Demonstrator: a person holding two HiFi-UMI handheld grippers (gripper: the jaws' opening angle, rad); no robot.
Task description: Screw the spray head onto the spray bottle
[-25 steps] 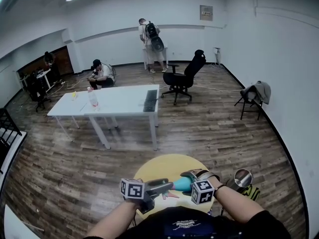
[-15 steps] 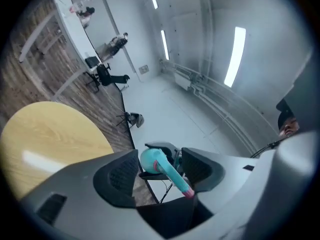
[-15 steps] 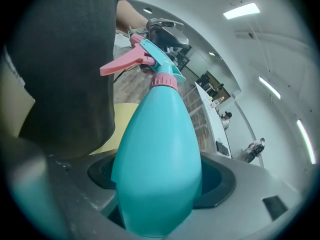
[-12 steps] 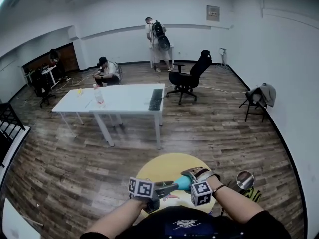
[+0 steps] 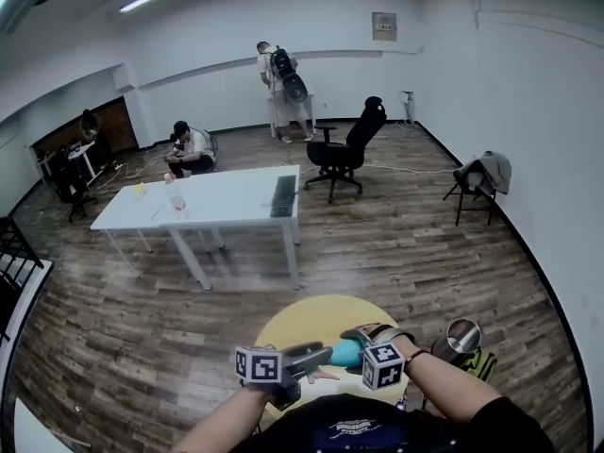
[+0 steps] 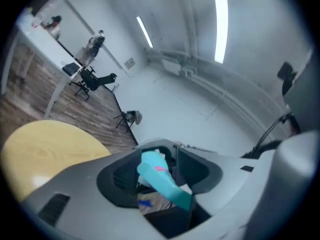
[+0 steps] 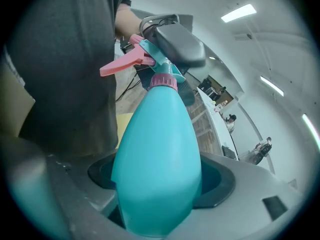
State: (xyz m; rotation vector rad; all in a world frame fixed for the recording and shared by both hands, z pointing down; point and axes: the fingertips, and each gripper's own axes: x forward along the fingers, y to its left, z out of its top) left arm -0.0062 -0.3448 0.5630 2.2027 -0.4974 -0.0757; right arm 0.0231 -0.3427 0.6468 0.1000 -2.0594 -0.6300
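A teal spray bottle (image 7: 157,154) lies level above the yellow round table (image 5: 311,317), and my right gripper (image 7: 161,186) is shut on its body. The spray head (image 7: 152,56), teal with a pink trigger and pink collar, sits on the bottle's neck. My left gripper (image 6: 161,165) has its jaws on either side of that spray head (image 6: 156,178) and they are closing, with a little slack on one side. In the head view both grippers meet close to my chest: the left gripper (image 5: 307,356) at the head end and the right gripper (image 5: 362,345) on the bottle (image 5: 345,351).
A metal cup (image 5: 461,334) stands to the right of the yellow table. Further off are a long white table (image 5: 212,199), a black office chair (image 5: 347,154), a folding chair with a jacket (image 5: 481,185), and several people by the far wall.
The head camera has swung a little, so the room shifts in view. Both grippers stay together at the bottle, and the left gripper's marker cube has shifted slightly.
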